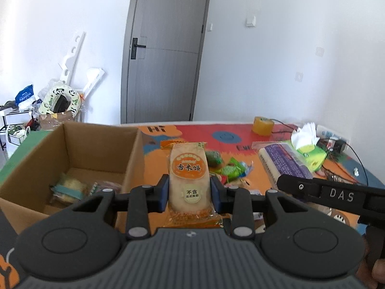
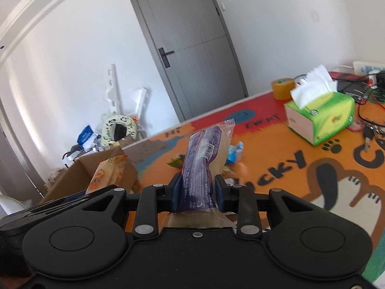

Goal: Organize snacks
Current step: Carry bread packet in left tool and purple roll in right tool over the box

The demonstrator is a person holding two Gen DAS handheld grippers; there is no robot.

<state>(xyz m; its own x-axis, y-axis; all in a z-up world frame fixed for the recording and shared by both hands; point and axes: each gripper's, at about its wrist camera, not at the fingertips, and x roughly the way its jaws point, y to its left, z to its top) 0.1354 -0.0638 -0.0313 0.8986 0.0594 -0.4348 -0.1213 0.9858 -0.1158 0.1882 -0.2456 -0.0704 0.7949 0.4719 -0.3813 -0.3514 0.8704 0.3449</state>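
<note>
The left gripper [image 1: 190, 192] is clamped on an orange rice cracker packet [image 1: 189, 178], just right of the cardboard box [image 1: 101, 144]. The right gripper [image 2: 196, 189] pinches a purple snack pack [image 2: 204, 154] above the mat [image 2: 276, 149], with loose snacks [image 1: 231, 168] beyond.

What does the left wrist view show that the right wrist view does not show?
Only the left wrist view looks into the cardboard box, where a few snack packets lie. Only the right wrist view shows the keys and the paw print on the mat. Both show the tissue box, the tape roll, the grey door, the rice cracker pack in the left gripper, and the purple pack in the right gripper.
</note>
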